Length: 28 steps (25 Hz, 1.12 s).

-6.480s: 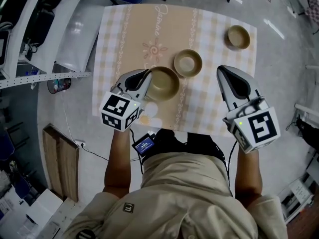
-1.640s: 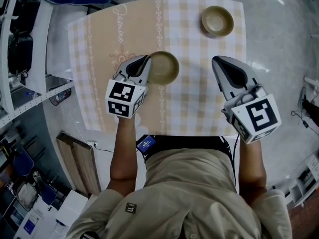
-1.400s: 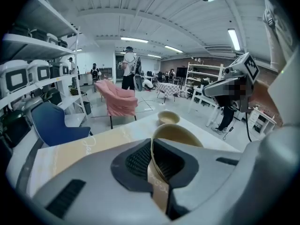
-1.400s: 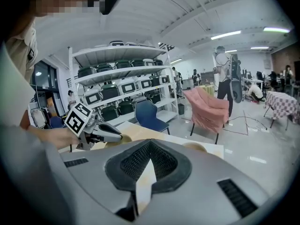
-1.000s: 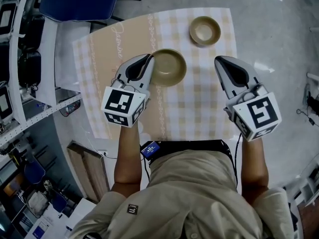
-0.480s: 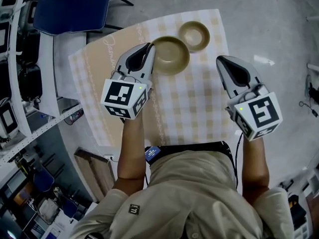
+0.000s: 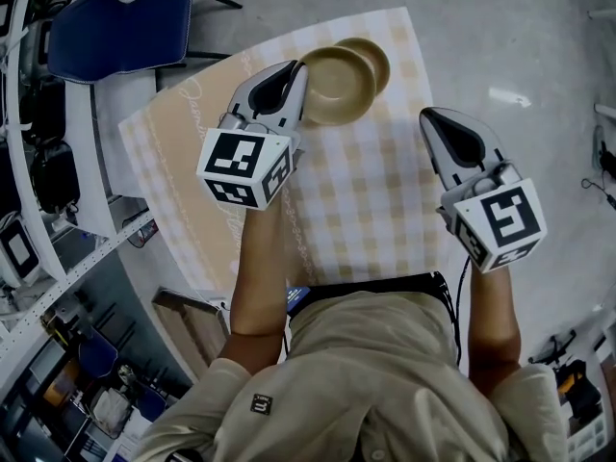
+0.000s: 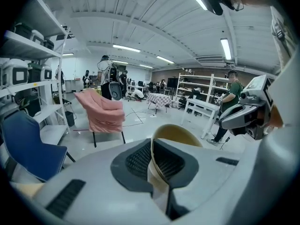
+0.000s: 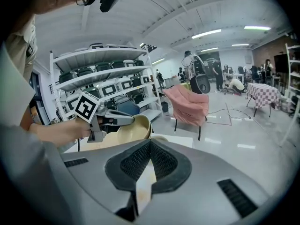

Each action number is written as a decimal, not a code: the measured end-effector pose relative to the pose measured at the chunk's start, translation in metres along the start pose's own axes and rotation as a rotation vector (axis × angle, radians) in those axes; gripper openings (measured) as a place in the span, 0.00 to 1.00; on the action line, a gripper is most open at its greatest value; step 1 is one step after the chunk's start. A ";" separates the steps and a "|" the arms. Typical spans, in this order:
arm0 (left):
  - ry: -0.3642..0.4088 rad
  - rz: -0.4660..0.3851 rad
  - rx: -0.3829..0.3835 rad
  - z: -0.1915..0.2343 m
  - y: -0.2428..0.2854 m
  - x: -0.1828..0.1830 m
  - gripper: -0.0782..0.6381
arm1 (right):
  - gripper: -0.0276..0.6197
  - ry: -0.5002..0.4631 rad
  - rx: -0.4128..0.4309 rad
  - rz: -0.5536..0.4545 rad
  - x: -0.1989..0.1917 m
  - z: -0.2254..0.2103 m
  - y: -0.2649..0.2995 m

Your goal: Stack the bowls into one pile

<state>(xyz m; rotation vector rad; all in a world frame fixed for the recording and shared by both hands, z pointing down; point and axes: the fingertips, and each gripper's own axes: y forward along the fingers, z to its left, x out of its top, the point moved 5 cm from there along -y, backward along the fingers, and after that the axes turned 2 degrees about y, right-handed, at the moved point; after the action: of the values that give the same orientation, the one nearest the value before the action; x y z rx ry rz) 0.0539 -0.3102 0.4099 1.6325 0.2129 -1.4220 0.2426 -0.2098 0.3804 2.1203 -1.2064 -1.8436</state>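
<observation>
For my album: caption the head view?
Left claw holds a tan bowl partly over a second bowl on the checked tablecloth; right claw shut, empty.

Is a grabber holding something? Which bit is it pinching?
The left gripper pinches the tan bowl by its rim, with one jaw inside the bowl and one outside. The right gripper holds nothing.

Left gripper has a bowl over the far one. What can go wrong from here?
1. The left gripper pinches the held bowl at one spot on its rim; it may tilt or slip.
2. The held bowl covers only part of the far bowl; released now, it would likely land off-centre.
3. The far bowl sits near the far edge of the table; a nudge could push it off.
</observation>
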 end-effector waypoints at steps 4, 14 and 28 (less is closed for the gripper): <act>0.008 0.023 -0.022 -0.002 0.023 -0.006 0.14 | 0.05 0.016 -0.015 0.016 -0.011 -0.013 0.000; -0.010 0.063 -0.048 -0.002 0.054 -0.025 0.14 | 0.05 0.050 -0.029 0.032 -0.028 -0.028 0.011; 0.004 0.103 -0.054 -0.004 0.076 -0.040 0.14 | 0.05 0.082 -0.026 0.034 -0.041 -0.042 0.022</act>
<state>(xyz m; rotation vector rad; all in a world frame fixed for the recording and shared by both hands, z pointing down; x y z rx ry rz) 0.0936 -0.3330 0.4832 1.5798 0.1654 -1.3243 0.2697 -0.2180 0.4368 2.1259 -1.1864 -1.7310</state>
